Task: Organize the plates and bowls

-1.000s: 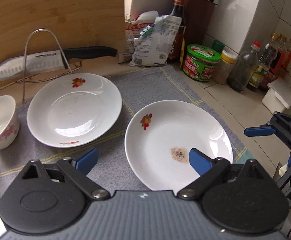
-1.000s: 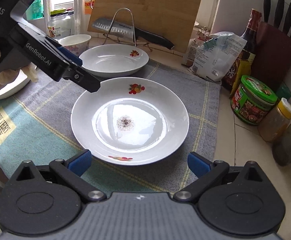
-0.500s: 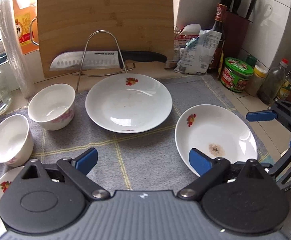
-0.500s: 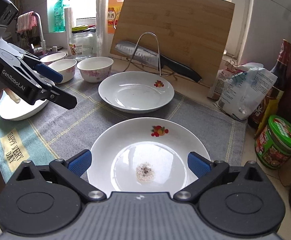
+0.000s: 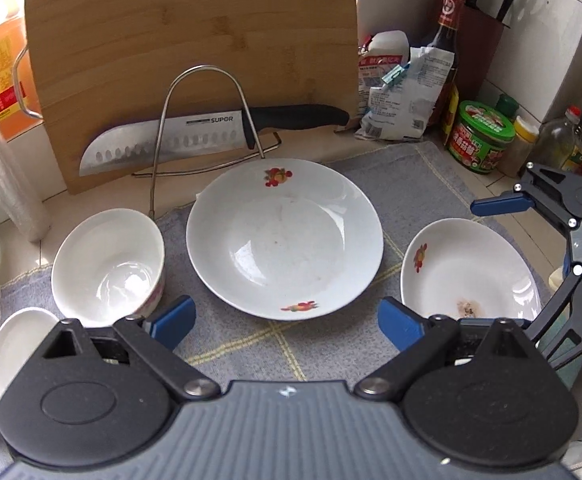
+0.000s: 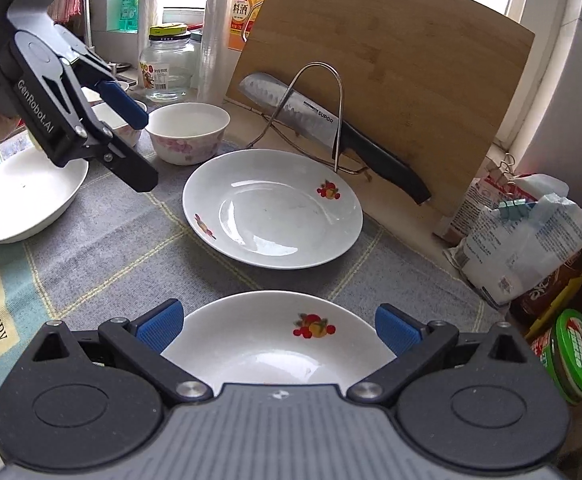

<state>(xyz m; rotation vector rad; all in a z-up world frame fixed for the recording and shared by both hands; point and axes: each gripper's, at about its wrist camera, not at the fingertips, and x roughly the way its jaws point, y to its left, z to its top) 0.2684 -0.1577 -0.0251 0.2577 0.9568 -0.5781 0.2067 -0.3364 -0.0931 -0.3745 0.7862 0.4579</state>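
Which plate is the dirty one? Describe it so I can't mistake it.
Start from the tall bamboo cutting board leaning at the back; the grey checked cloth lies before it. The dirty white fruit-print plate sits at the cloth's right end, and alone carries a brown speckled stain.

Leaning upright at twelve o'clock: bamboo cutting board (image 5: 191, 44), against the wall. In front of it, wire rack (image 5: 207, 120) holding a SUPOR santoku knife (image 5: 195, 138), blade toward nine o'clock, black handle toward three. At one o'clock: crumpled clipped packet (image 5: 407, 96), dark sauce bottle (image 5: 449, 52) just behind, knife block (image 5: 487, 40) in the corner. At two o'clock: green-lidded jar (image 5: 485, 138), with small bottles (image 5: 559, 144) beside. At ten o'clock: orange cooking-wine jug (image 6: 251, 4), stack of clear cups (image 6: 215, 32), glass jar with yellow lid (image 6: 167, 64). Underneath everything: grey checked cloth (image 5: 259, 344), lettered at its edge at eight o'clock in the right wrist view.
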